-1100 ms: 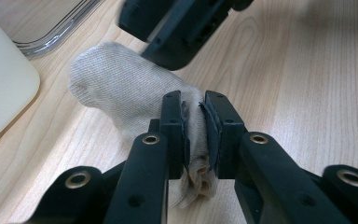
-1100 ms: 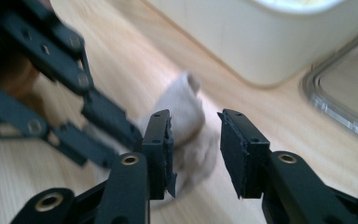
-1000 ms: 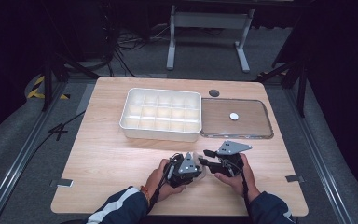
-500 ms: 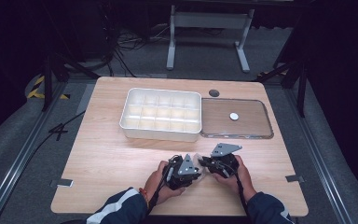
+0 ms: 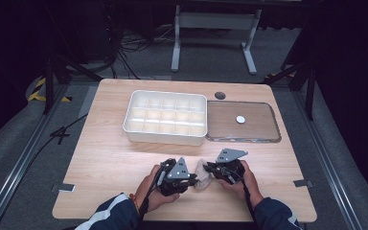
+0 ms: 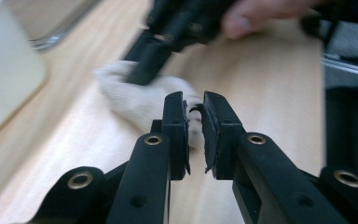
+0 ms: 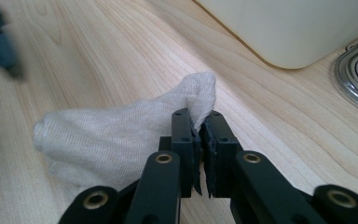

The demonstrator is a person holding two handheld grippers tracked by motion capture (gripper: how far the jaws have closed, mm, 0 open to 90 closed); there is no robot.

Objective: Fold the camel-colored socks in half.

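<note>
A small off-white knitted cloth [image 5: 202, 173] lies on the wooden table near its front edge, between my two grippers. My left gripper [image 5: 194, 179] holds its near edge, and in the left gripper view the jaws [image 6: 194, 105] are pinched on a fold of the cloth [image 6: 140, 100]. My right gripper [image 5: 210, 168] has just closed its jaws and is shut on the cloth's other end. The right gripper view shows that end of the cloth [image 7: 116, 135] bunched up between the pads of the right gripper [image 7: 199, 122]. The right gripper [image 6: 140, 74] also appears blurred in the left gripper view.
A white compartment tray [image 5: 165, 117] stands at mid-table, with a clear lid [image 5: 263, 132] to its right that carries a small white disc [image 5: 240, 119]. A dark round grommet [image 5: 220, 95] sits behind them. Bare wood lies to the left of the hands.
My left gripper has shifted a little to the left and upward, so more cloth shows between the two grippers. The right hand has stayed where it was.
</note>
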